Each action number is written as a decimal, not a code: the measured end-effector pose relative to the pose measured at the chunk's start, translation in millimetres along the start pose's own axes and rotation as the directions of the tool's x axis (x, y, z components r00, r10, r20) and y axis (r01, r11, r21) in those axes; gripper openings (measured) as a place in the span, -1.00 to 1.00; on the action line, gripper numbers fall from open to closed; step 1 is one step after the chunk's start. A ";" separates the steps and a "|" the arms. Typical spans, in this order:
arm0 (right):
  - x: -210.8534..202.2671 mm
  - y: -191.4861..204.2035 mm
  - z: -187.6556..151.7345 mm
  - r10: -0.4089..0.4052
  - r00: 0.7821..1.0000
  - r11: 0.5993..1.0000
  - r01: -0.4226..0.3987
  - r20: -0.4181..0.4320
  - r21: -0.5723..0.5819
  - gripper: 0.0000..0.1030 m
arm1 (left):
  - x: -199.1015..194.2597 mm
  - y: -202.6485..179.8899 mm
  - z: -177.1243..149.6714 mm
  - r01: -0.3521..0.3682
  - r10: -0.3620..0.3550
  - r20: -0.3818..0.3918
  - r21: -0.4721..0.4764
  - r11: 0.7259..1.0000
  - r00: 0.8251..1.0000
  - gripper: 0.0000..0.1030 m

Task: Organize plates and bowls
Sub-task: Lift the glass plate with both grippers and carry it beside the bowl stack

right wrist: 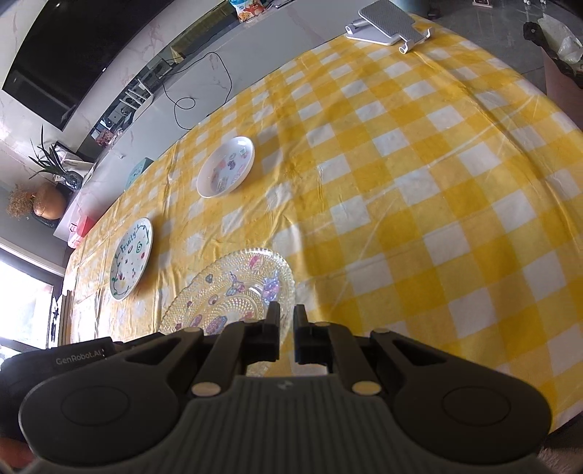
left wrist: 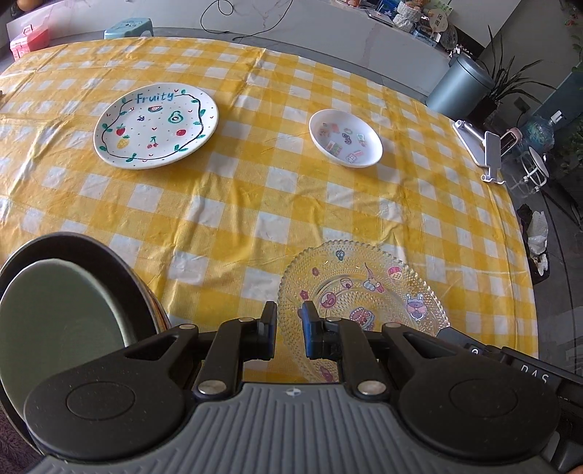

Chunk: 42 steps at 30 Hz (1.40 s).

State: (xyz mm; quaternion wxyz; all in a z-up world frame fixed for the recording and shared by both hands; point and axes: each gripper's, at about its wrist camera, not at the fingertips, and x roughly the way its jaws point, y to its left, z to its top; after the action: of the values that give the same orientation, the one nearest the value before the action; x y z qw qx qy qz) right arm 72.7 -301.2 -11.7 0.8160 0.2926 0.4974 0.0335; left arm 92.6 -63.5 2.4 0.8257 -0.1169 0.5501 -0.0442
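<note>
Above the yellow-checked tablecloth (left wrist: 233, 204), my left gripper (left wrist: 288, 313) and right gripper (right wrist: 286, 316) both pinch the clear beaded glass plate (left wrist: 364, 284).

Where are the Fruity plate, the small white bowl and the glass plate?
Fruity plate (left wrist: 156, 125), left wrist view, plate centre.
Small white bowl (left wrist: 345, 138), left wrist view, inner bottom.
Glass plate (right wrist: 233, 288), right wrist view, patterned centre.

Bright daylight, strong fisheye edge warp

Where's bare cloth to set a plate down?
Free: the wide checked stretch between the Fruity plate, small white dish and glass plate; also right of the glass plate, toward the phone stand. Crowded: near-left, by the dark bowl.
</note>
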 end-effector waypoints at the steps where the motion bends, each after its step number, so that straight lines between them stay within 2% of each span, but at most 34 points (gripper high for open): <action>1: -2.1 -1.0 -3.0 0.000 1.000 1.000 0.000 -0.001 -0.001 -0.92 | -1.8 -0.2 -3.9 0.001 -0.001 0.001 0.001 1.000 1.000 -0.70; 9: -16.8 -9.2 -24.8 -0.011 1.000 1.000 0.011 0.003 -0.011 -0.92 | -11.8 1.7 -31.0 0.028 -0.028 0.006 0.004 1.000 1.000 -0.70; 18: -10.5 -11.1 -42.8 -0.079 0.996 0.996 0.078 -0.030 -0.047 -0.91 | -2.7 4.3 -51.6 0.021 -0.021 -0.007 0.018 1.000 1.000 -0.70; 25: -4.2 -9.4 -50.6 -0.118 0.992 0.991 0.114 -0.054 -0.076 -0.91 | -1.7 7.5 -58.0 0.020 -0.020 -0.002 0.023 1.000 1.000 -0.70; 42: 4.6 -3.7 -53.3 -0.162 0.986 0.981 0.155 -0.045 -0.118 -0.91 | 10.4 2.6 -66.1 -0.026 0.024 0.023 0.085 0.996 0.999 -0.70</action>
State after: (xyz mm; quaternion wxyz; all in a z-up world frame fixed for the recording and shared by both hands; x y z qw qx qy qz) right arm 29.9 -279.0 -35.0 0.8176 0.2038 0.5385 0.0048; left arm 35.8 -72.6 -31.9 0.8364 -0.0749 0.5401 -0.0561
